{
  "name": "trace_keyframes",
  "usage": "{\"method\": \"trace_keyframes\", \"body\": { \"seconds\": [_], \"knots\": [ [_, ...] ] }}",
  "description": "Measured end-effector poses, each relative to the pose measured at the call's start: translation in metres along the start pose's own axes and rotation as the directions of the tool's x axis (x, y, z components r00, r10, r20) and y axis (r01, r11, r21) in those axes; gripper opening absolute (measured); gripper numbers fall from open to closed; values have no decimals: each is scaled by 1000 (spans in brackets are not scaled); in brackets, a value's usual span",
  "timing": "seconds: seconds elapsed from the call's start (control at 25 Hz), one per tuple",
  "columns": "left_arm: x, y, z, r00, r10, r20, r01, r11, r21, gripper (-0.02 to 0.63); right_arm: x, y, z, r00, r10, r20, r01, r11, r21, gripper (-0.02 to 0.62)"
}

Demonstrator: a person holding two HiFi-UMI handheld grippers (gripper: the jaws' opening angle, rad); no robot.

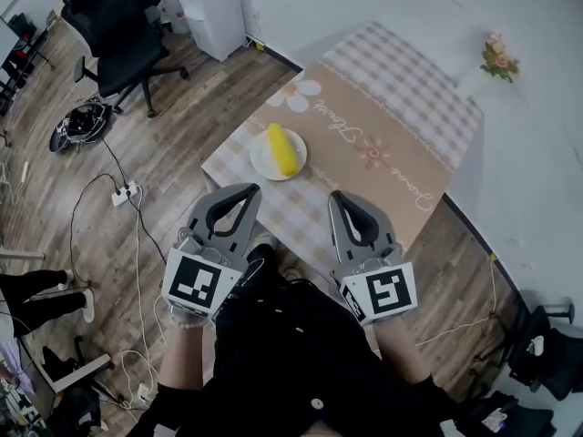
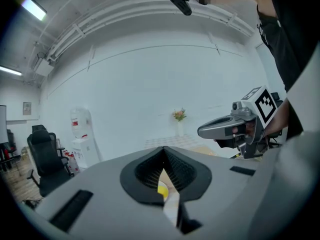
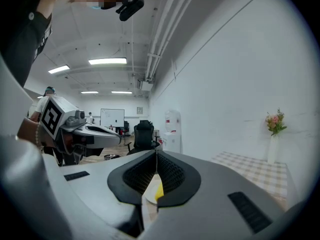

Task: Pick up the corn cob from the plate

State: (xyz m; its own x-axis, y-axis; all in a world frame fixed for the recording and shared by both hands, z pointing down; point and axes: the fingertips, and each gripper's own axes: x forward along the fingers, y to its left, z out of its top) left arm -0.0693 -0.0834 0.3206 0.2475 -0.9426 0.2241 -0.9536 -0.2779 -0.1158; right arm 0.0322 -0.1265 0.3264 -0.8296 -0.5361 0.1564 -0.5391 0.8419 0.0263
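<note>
A yellow corn cob [image 1: 283,149] lies on a small white plate [image 1: 260,159] near the near-left edge of the table [image 1: 392,126]. Both grippers hang short of the table, over the floor, pointing toward the plate. My left gripper [image 1: 252,190] is shut with nothing in it, its tips just short of the table's edge. My right gripper [image 1: 336,196] is shut and empty too, to the right of the plate. A sliver of the corn cob [image 2: 162,190] shows through the left jaws' gap, and the corn cob [image 3: 157,191] and the plate [image 3: 149,196] through the right ones.
The table wears a tan and checked cloth. A vase of pink flowers [image 1: 499,58] stands at its far right corner. A black office chair [image 1: 114,25] and a white water dispenser [image 1: 211,7] stand far left. Cables and a power strip [image 1: 123,192] lie on the wooden floor.
</note>
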Motion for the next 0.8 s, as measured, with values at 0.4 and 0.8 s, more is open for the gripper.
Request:
{"method": "trace_keyframes", "body": {
  "seconds": [0.4, 0.8],
  "knots": [
    [51, 39, -13, 993, -119, -12, 119, 980, 156, 14, 35, -24, -5, 995, -85, -45, 86, 996, 13, 43],
    [97, 63, -61, 953, -253, -167, 290, 921, 260, 15, 66, -38, -10, 979, -183, -93, 187, 982, 27, 43]
  ]
}}
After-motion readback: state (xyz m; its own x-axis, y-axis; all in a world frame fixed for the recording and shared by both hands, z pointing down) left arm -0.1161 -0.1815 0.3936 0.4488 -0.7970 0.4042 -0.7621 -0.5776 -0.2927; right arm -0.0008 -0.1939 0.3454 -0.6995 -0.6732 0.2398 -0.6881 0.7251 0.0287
